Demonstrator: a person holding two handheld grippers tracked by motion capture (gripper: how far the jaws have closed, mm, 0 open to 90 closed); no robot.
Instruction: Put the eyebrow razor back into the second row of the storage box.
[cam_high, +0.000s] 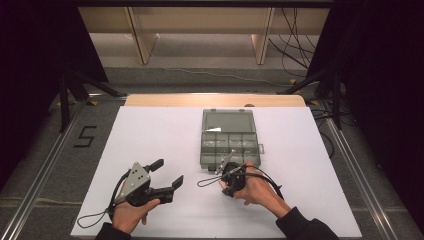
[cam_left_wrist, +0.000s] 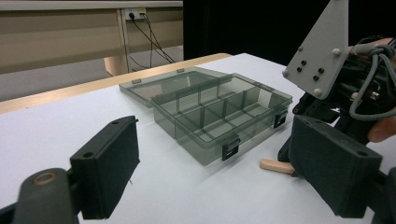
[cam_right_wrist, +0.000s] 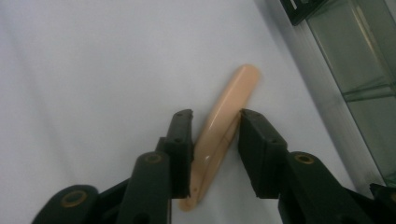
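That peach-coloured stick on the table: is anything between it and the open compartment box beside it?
Nothing visible. The peach stick lies on the white table, between the right claw's jaws, just outside the open compartment box. The lid is folded back and the visible compartments look empty.

A lab or recording studio: a white tabletop (cam_high: 150, 150) stands on grey carpet with a taped numeral 5 (cam_high: 85, 136), flanked by black curtains (cam_high: 40, 45) and tripod legs (cam_high: 70, 92); loose cables (cam_high: 295, 45) trail past pale wooden furniture (cam_high: 200, 25).
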